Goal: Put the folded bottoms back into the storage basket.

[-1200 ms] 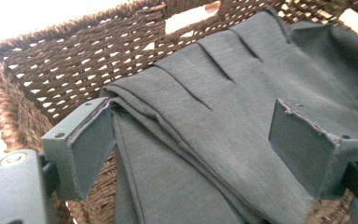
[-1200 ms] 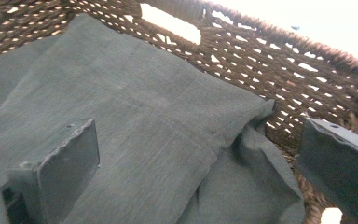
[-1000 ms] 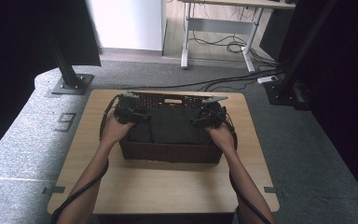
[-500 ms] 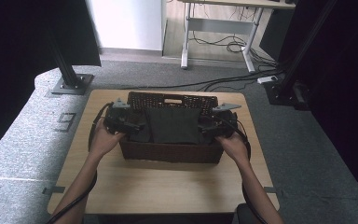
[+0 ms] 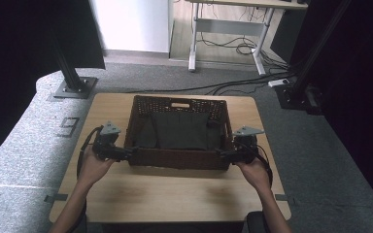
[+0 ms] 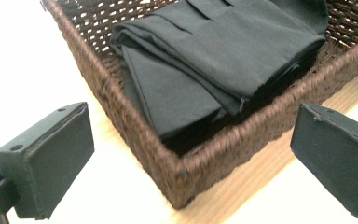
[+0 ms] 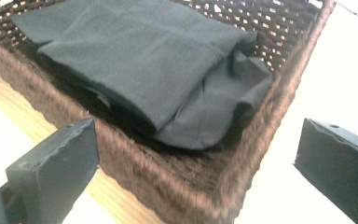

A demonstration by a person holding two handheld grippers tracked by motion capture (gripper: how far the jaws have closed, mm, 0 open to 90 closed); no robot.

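The basket [image 5: 177,133] sits mid-frame on the table [image 5: 175,199], a folded black cloth [image 5: 182,130] inside, its long axis left–right. The left gripper [image 5: 126,153] and right gripper [image 5: 225,154] flank its near corners equally close – jaws spread wide, holding nothing

A wooden bench [image 5: 175,194] stands on grey carpet [image 5: 24,145]; behind it, a desk frame [image 5: 223,29] and floor cables [image 5: 243,48].
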